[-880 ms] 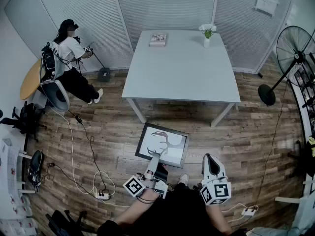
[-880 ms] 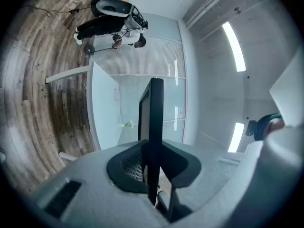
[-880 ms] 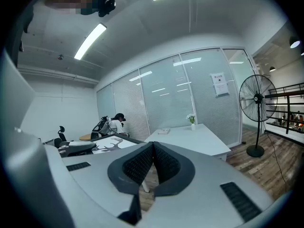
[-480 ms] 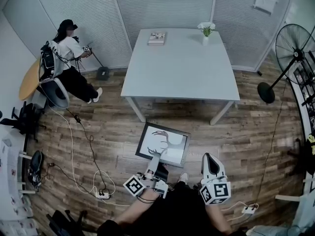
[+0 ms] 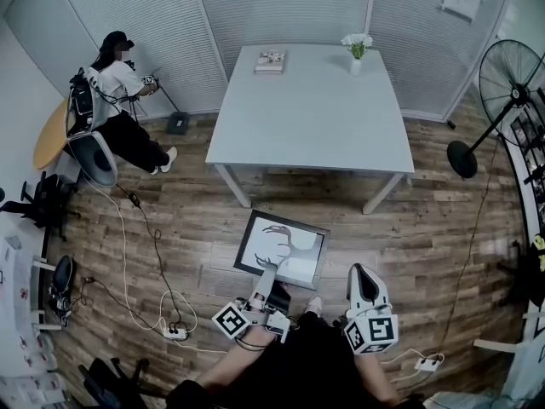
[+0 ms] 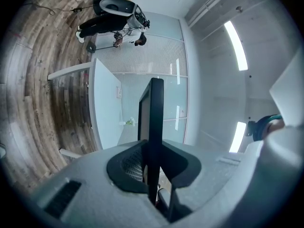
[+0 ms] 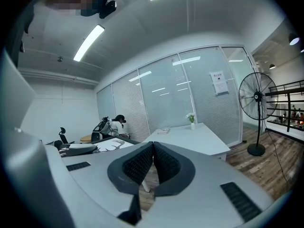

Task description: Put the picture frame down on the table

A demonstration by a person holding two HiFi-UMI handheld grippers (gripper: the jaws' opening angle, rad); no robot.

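Picture frame (image 5: 283,248), black-rimmed with an antler drawing facing up, is hanging over the wood floor (image 5: 170,228) just in front of me. It is well short of the white bench (image 5: 315,135) where I am meaning to lay it.

I am holding it by its near edge alone in the left claw (image 5: 271,273), whose jaws are clamping the rim from both faces. In the left gripper view the frame is showing edge-on, as a dark bar running straight out from between the pads (image 6: 130,163). Gripping the near edge is leaving the far edge free, which I judge will let that edge touch down first on the bench top.

The right claw (image 5: 364,273) is hovering to the right, apart from the frame. In the right gripper view its pads (image 7: 140,165) are pressing together on nothing, so it is idling as a spare.

The bench's near half is lying bare. A book (image 5: 271,61) and a vase of flowers (image 5: 357,49) are sitting along its far edge, so nothing is blocking the landing spot. A person (image 5: 119,100) is working by the glass wall at far left and a standing fan (image 5: 509,88) is at far right, both well apart from my path. I am judging that I must carry the frame forward before lowering it.
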